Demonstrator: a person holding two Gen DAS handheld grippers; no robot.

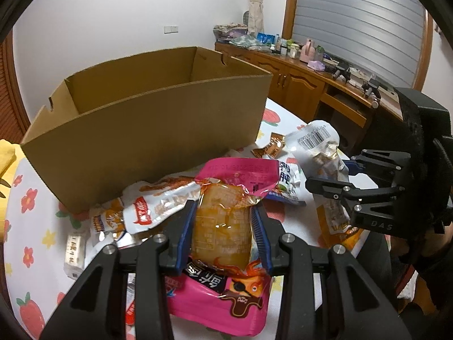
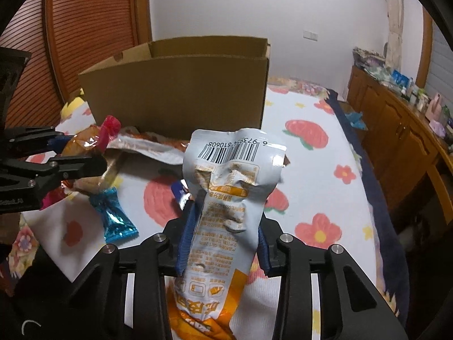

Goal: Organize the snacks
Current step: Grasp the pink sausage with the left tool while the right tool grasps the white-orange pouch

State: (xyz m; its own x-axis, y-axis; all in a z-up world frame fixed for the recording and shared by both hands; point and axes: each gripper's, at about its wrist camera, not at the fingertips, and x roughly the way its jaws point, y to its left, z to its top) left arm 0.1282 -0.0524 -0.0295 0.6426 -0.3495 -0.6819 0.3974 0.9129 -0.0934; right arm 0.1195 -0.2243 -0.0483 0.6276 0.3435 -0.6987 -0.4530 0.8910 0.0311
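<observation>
Slippage risk, left wrist view: left gripper (image 1: 223,232) closed around slick pink-and-clear plastic snack pouch (image 1: 223,226), held above flowered worktop (image 1: 36,226) among loose packets; could slide out before reaching open brown cardboard box (image 1: 147,147) just behind. Box interior mostly hidden, visible part bare. Right wrist view: right gripper (image 2: 223,235) clamped on crumpled white-and-orange barcode packet (image 2: 226,215), floppy top liable to snag the box's near wall.

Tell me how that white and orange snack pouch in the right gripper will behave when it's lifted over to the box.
The pouch is creased and pinched narrow between the right gripper's pads, so it probably flops. Its glossy film could slide in the grip. It looks light, so it should clear the box wall easily.
</observation>
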